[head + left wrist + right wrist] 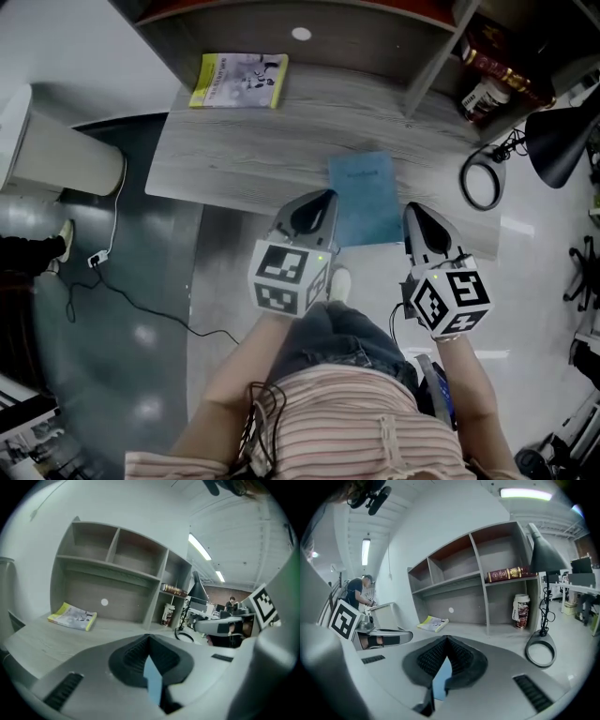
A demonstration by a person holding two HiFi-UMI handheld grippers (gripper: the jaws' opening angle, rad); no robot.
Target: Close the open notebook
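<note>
A blue notebook [366, 197] lies shut and flat near the front edge of the grey wooden desk [234, 159]. My left gripper [323, 199] hovers at the notebook's left edge, its jaws shut with nothing held. My right gripper [415, 211] hovers just off the notebook's right edge, and its jaws also meet at the tips, empty. In the left gripper view the shut gripper [149, 637] shows a sliver of blue notebook [152, 679] below the jaws. The right gripper view shows the same: that gripper [447, 638] over a blue notebook strip [442, 677].
A yellow booklet [239, 80] lies at the back left of the desk under the shelf unit. A black desk lamp [562, 141] with a ring base [483, 178] stands at the right, and a jar [483, 98] sits in a shelf bay. A white bin [66, 155] stands on the floor at left.
</note>
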